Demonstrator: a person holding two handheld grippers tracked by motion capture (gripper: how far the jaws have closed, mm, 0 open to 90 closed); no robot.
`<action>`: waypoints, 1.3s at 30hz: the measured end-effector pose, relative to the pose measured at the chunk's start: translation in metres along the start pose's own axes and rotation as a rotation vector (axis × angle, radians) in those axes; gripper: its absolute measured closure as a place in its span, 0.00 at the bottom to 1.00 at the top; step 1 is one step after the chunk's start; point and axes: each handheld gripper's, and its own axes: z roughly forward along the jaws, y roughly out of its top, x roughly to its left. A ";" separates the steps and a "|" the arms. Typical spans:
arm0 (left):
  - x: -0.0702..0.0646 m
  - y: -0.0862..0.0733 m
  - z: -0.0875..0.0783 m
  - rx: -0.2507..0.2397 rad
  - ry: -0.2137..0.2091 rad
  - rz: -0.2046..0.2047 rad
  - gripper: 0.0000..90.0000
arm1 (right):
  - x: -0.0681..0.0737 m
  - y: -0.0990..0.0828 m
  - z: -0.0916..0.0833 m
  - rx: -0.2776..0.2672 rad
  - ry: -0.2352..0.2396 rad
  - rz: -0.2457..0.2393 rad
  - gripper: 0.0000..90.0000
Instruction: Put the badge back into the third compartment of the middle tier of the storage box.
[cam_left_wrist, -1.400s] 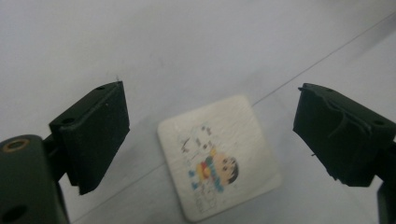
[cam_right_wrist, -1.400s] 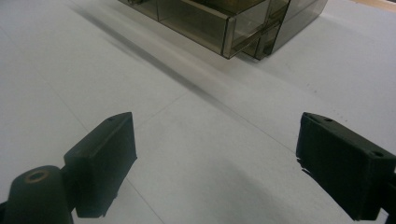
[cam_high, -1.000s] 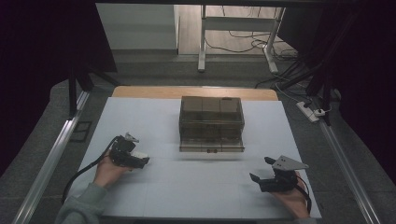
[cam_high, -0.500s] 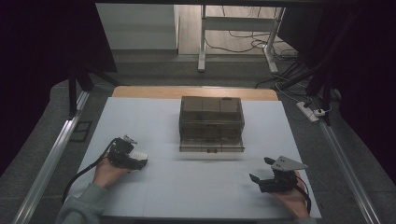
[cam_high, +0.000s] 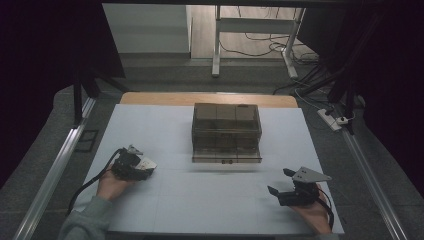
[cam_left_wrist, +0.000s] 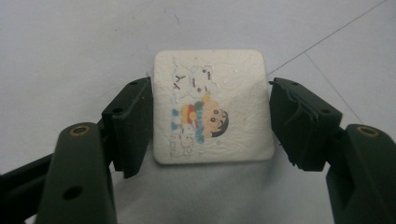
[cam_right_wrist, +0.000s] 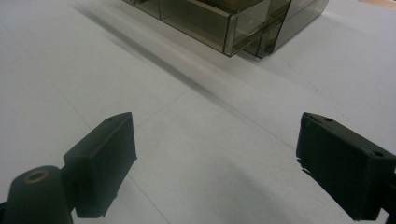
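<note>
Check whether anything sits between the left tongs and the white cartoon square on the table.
Nothing visible does. The white square lies flat on the table between the jaws of the left tongs, which have just been closing. One jaw is at its edge; a thin gap shows at the other.

One white cartoon-printed eraser (cam_left_wrist: 213, 106), one smoky clear drawer box (cam_high: 226, 132) and two handheld grippers, left (cam_high: 141, 167) and right (cam_high: 281, 184), sit over one counter (cam_high: 210, 200).
</note>
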 end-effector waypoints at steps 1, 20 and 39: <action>0.000 0.000 0.000 -0.003 0.001 0.001 0.37 | 0.000 0.000 0.000 -0.002 0.000 0.000 0.13; 0.000 -0.002 -0.009 -0.078 -0.029 0.012 0.37 | 0.000 0.000 0.000 0.005 -0.004 0.000 0.13; 0.005 -0.005 -0.032 -0.239 -0.103 -0.018 0.37 | -0.001 -0.001 0.001 0.000 0.005 0.010 0.13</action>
